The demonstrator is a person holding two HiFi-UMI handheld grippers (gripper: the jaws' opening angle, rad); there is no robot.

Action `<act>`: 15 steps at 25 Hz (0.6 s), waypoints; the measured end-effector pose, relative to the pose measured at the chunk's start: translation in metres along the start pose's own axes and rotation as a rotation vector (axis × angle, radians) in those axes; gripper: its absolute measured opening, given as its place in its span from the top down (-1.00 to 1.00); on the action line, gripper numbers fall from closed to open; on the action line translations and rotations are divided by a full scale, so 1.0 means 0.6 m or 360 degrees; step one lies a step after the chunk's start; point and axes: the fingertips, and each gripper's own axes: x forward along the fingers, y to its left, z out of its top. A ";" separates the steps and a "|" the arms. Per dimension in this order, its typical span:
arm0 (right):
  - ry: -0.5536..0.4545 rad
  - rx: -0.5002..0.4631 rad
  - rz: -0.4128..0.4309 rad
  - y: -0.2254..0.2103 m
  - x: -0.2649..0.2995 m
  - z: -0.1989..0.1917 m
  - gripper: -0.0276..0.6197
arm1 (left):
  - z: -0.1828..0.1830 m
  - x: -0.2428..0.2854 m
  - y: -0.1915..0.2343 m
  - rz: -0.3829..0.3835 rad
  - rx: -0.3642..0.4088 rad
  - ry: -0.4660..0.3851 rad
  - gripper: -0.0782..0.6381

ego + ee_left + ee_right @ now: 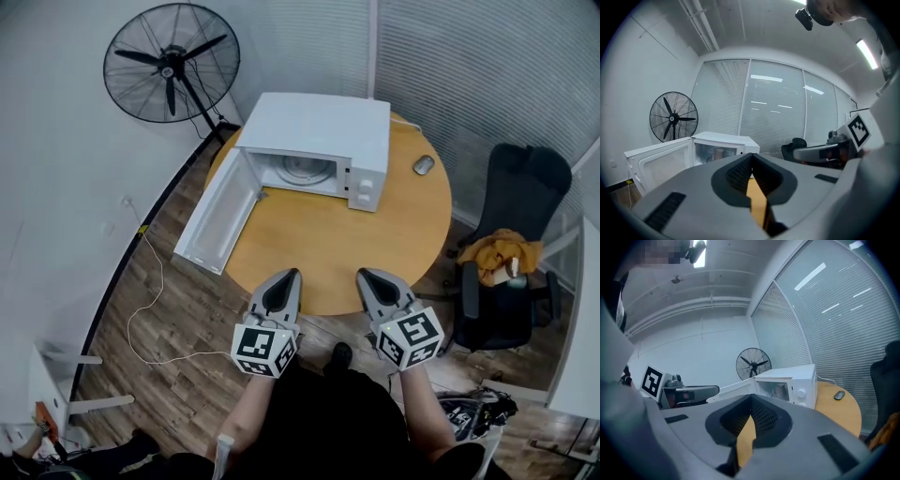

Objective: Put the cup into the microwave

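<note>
A white microwave (323, 127) stands at the back of a round wooden table (328, 239), its door (220, 214) swung open to the left. A pale cup (717, 153) stands inside the microwave cavity; the right gripper view also shows the cup (779, 390) there. In the head view only the turntable shows and the cup is hidden. My left gripper (292, 273) and right gripper (362, 273) hover side by side over the table's near edge, well short of the microwave. Both are shut, fingertips touching, and hold nothing.
A computer mouse (424, 164) lies on the table to the right of the microwave. A black pedestal fan (172, 61) stands behind at the left. A black office chair (511, 244) with a yellow cloth is at the right. A white cable (150, 300) trails across the wooden floor.
</note>
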 end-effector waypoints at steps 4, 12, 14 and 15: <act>0.0020 -0.0003 0.0035 0.020 0.012 -0.006 0.89 | 0.006 -0.021 0.008 -0.0005 0.0030 0.0004 0.79; 0.0049 -0.0084 0.0093 0.053 0.036 -0.013 0.89 | -0.015 -0.031 0.041 -0.0003 0.0013 0.0036 0.79; 0.0063 -0.0098 0.0088 0.054 0.038 -0.015 0.89 | -0.016 -0.031 0.044 -0.0005 0.0013 0.0036 0.79; 0.0068 -0.0104 0.0086 0.055 0.040 -0.016 0.89 | -0.014 -0.031 0.047 -0.0003 0.0014 0.0033 0.79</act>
